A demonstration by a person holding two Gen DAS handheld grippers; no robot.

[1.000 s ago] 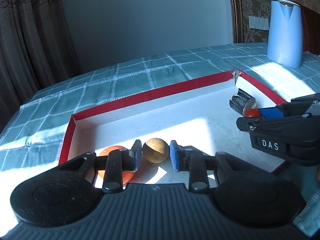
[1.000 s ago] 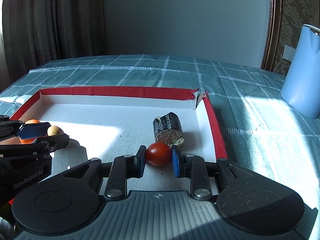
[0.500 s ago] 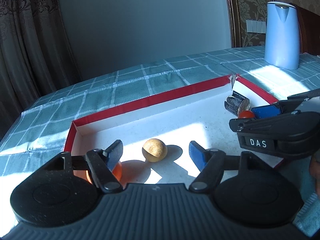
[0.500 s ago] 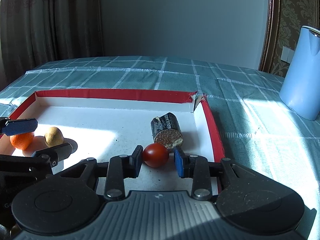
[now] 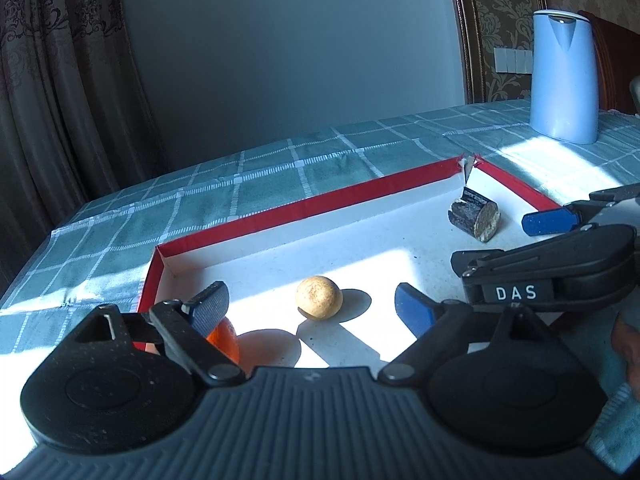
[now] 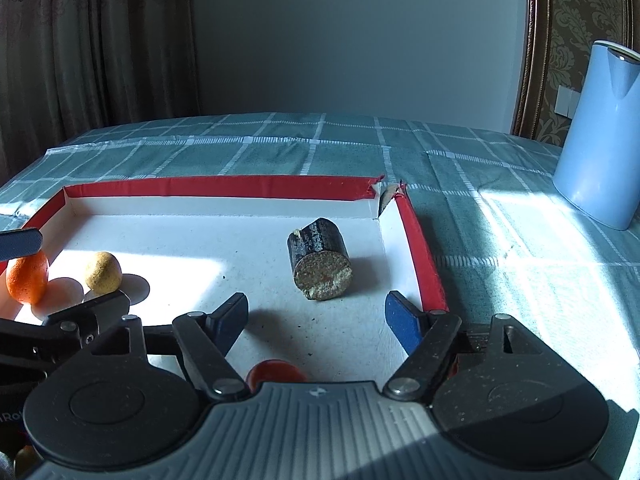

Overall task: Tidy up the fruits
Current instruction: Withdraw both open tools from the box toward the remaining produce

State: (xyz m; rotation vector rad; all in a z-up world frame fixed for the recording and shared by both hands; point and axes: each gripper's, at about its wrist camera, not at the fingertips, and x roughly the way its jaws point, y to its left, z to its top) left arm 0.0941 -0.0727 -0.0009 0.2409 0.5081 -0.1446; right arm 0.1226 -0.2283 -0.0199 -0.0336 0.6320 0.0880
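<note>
Right wrist view: the right gripper [image 6: 316, 316] is spreading wider, empty, with the red tomato [image 6: 276, 372] free on the tray [image 6: 224, 186] floor, half hidden under its body. The dark stub [image 6: 320, 260] (a short cylinder) lies on its side, its cut end facing the camera. The left gripper [image 5: 312, 308] is also opening, the tan round fruit [image 5: 319, 297] loose between its fingers, the orange [image 5: 226, 340] beside it.
</note>
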